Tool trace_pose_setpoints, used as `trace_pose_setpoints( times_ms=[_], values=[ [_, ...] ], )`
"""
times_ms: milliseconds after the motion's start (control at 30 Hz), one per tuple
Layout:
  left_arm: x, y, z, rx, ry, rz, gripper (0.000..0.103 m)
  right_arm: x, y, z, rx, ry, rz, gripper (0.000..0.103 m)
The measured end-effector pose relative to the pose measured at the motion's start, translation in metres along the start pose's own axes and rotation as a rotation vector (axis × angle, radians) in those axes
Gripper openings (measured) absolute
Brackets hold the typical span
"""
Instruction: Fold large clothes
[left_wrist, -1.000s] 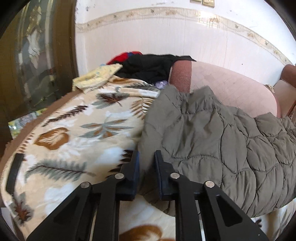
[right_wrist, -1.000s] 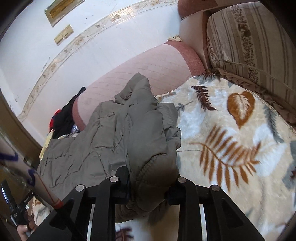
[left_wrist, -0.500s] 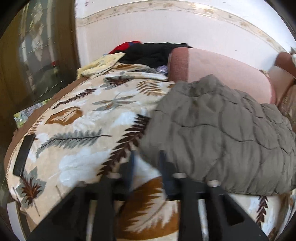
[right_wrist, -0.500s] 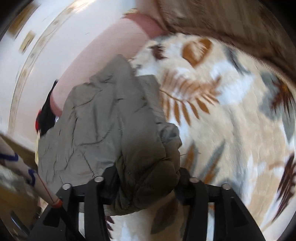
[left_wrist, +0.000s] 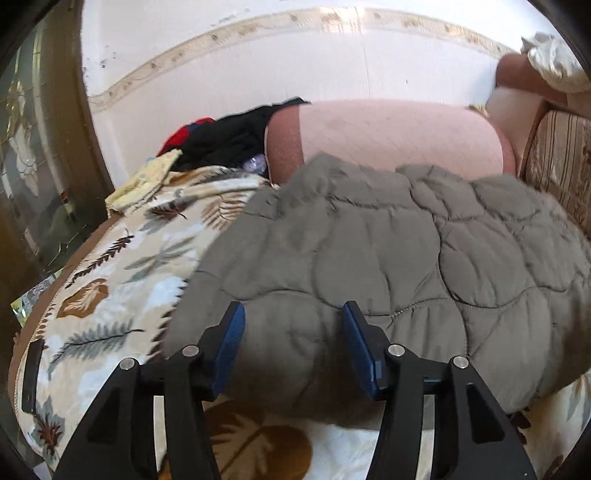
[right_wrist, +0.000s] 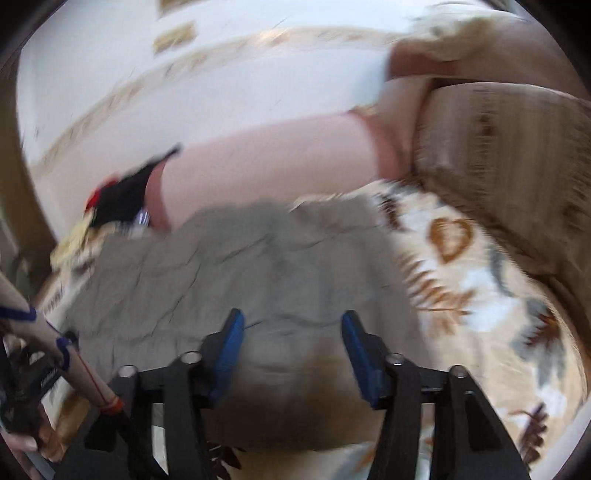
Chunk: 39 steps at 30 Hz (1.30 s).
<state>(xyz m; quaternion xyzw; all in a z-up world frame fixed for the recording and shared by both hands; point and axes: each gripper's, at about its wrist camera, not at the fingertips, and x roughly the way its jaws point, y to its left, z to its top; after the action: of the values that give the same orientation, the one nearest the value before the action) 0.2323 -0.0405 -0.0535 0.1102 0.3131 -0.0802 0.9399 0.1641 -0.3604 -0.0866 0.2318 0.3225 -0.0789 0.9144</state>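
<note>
A grey-green quilted jacket (left_wrist: 388, 258) lies folded on a leaf-patterned blanket (left_wrist: 122, 280) over a sofa seat. My left gripper (left_wrist: 293, 321) is open, its blue-padded jaws spread over the jacket's near left edge and holding nothing. In the blurred right wrist view the jacket (right_wrist: 236, 273) lies flat on the blanket (right_wrist: 480, 295). My right gripper (right_wrist: 291, 332) is open above the jacket's near edge and holds nothing.
A pink sofa armrest (left_wrist: 388, 136) stands behind the jacket. Black and red clothes (left_wrist: 229, 136) and a yellow cloth (left_wrist: 144, 184) are piled at the back left. A striped back cushion (left_wrist: 557, 162) is on the right. The other handle and a hand (right_wrist: 33, 391) show at lower left.
Both grippers have opened and let go of the jacket. The right one dropped the bunched fold, and the jacket now lies flat. Both cameras have pulled back a little.
</note>
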Motion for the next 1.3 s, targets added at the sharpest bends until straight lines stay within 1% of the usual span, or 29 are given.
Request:
trace_pose_setpoints(
  times_ms=[67,133,167,200,333,400,500,600,700,767,833,867,900,933,967,1000,1067,1133,1167,1233,1300],
  values=[
    [0.014,-0.008,-0.002,0.02,0.02,0.014,0.054,0.026,0.012,-0.001,-0.025,0.071,0.002,0.047],
    [0.028,-0.011,-0.006,0.024,0.044,0.02,0.056,0.045,0.016,-0.007,-0.042,0.114,-0.022,0.047],
    [0.031,-0.012,-0.008,0.028,0.048,0.025,0.059,0.055,0.015,-0.011,-0.047,0.137,-0.034,0.048],
    [0.034,-0.014,-0.008,0.038,0.05,0.032,0.059,0.064,0.015,-0.014,-0.053,0.158,-0.043,0.048],
    [0.042,-0.018,-0.007,0.046,0.06,0.039,0.059,0.073,0.015,-0.026,-0.092,0.162,-0.07,0.05],
    [0.046,-0.018,-0.007,0.039,0.073,0.037,0.059,0.08,0.012,-0.028,-0.081,0.166,-0.056,0.051],
    [0.047,-0.019,-0.006,0.038,0.073,0.039,0.059,0.083,0.011,-0.025,-0.07,0.182,-0.044,0.051],
    [0.045,-0.015,-0.006,0.017,0.071,0.03,0.059,0.076,0.01,-0.023,-0.071,0.162,-0.039,0.052],
    [0.037,-0.008,-0.006,-0.016,0.07,0.016,0.059,0.055,0.012,-0.022,-0.053,0.127,-0.01,0.052],
    [0.022,-0.004,-0.008,-0.029,0.053,0.014,0.059,0.029,0.023,-0.023,-0.092,0.07,0.001,0.052],
    [-0.006,0.0,-0.011,-0.024,-0.003,0.011,0.059,0.005,0.034,-0.026,-0.136,0.003,-0.005,0.053],
    [-0.022,0.003,-0.013,-0.026,-0.034,0.016,0.06,-0.016,0.041,-0.029,-0.162,-0.05,-0.017,0.06],
    [-0.037,0.007,-0.015,-0.032,-0.062,0.022,0.07,-0.04,0.048,-0.035,-0.182,-0.111,-0.028,0.073],
    [-0.063,0.015,-0.021,-0.063,-0.098,0.017,0.077,-0.061,0.053,-0.043,-0.19,-0.159,-0.031,0.08],
    [-0.082,0.022,-0.028,-0.092,-0.124,0.012,0.087,-0.083,0.056,-0.053,-0.192,-0.207,-0.032,0.086],
    [-0.109,0.03,-0.04,-0.128,-0.166,0.018,0.094,-0.096,0.058,-0.059,-0.193,-0.233,-0.026,0.087],
    [-0.144,0.037,-0.057,-0.138,-0.21,0.032,0.099,-0.138,0.063,-0.085,-0.202,-0.286,0.0,0.088],
    [-0.179,0.046,-0.074,-0.135,-0.251,0.034,0.101,-0.163,0.067,-0.103,-0.217,-0.327,0.008,0.093],
    [-0.189,0.047,-0.078,-0.127,-0.259,0.04,0.103,-0.176,0.07,-0.111,-0.23,-0.348,0.015,0.095],
    [-0.213,0.048,-0.088,-0.099,-0.282,0.057,0.103,-0.192,0.076,-0.116,-0.256,-0.373,0.031,0.095],
    [-0.226,0.048,-0.091,-0.077,-0.29,0.075,0.103,-0.207,0.079,-0.117,-0.275,-0.414,0.028,0.097]
  ],
)
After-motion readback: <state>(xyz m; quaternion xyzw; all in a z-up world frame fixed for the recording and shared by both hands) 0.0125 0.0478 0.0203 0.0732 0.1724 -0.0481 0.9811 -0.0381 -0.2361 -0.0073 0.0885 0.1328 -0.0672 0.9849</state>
